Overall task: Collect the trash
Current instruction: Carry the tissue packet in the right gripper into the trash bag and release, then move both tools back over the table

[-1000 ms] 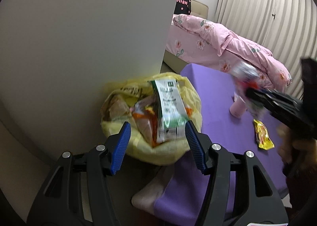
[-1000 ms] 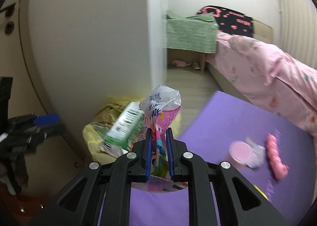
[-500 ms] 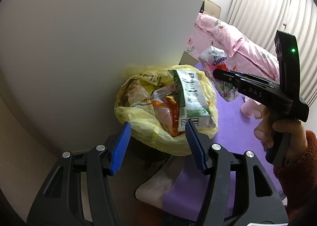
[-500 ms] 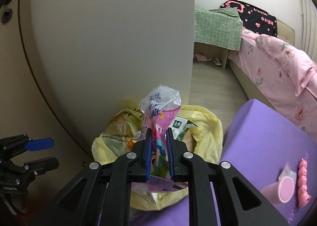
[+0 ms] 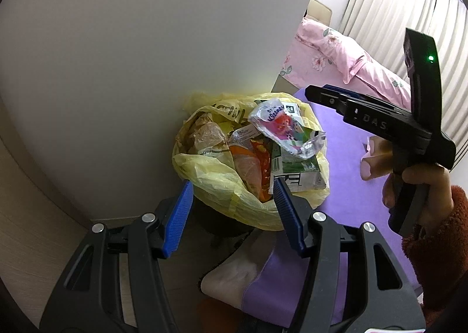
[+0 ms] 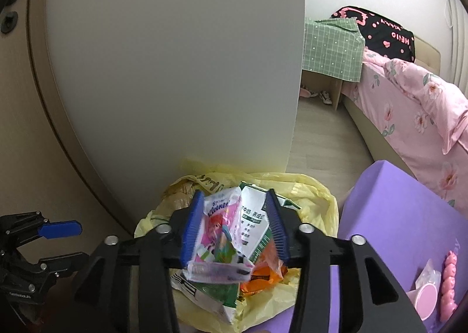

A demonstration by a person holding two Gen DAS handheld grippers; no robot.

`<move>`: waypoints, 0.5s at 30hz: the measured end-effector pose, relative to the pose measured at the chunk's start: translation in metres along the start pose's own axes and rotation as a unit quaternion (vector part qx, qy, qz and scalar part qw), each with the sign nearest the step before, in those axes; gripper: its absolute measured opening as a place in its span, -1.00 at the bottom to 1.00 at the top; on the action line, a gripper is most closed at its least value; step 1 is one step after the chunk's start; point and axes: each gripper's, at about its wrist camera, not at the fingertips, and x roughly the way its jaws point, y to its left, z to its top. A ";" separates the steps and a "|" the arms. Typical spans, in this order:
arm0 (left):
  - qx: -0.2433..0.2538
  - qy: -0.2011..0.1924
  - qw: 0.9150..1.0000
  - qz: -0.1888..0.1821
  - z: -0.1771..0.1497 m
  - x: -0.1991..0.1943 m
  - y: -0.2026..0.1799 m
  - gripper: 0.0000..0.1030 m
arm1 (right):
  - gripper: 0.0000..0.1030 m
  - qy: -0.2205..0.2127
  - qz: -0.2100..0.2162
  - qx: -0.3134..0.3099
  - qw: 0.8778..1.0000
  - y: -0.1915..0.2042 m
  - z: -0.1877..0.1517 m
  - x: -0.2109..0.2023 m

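The fingers (image 6: 193,224) of the right gripper (image 6: 234,224) are spreading apart over the yellow trash bag (image 5: 210,178); the pink Kleenex tissue wrapper (image 6: 216,233) lies loose between them, no longer pinched, resting on top of the rubbish. The left gripper (image 5: 231,216) hangs at the near edge of the bag with its fingers wide apart and nothing between them. The wrapper looks like thin crinkled film: very light, limp, slippery and springy, likely to slide off the green-and-white carton (image 5: 295,166) it lies on. If it must be retaken, a crumpled end gives the best pinch. On the purple mat (image 6: 389,216) to the right a pink cup (image 6: 424,300) still lies uncollected
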 end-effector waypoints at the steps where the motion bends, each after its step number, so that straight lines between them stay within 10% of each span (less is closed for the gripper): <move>1: 0.000 0.001 1.000 0.000 0.000 0.001 0.000 0.05 | -0.11 -0.001 -0.001 0.001 1.000 -0.001 -0.001 -0.001; 15: 0.064 -0.009 0.997 -0.039 0.012 0.014 -0.065 0.05 | -0.11 -0.043 -0.102 0.041 0.993 -0.054 -0.048 -0.101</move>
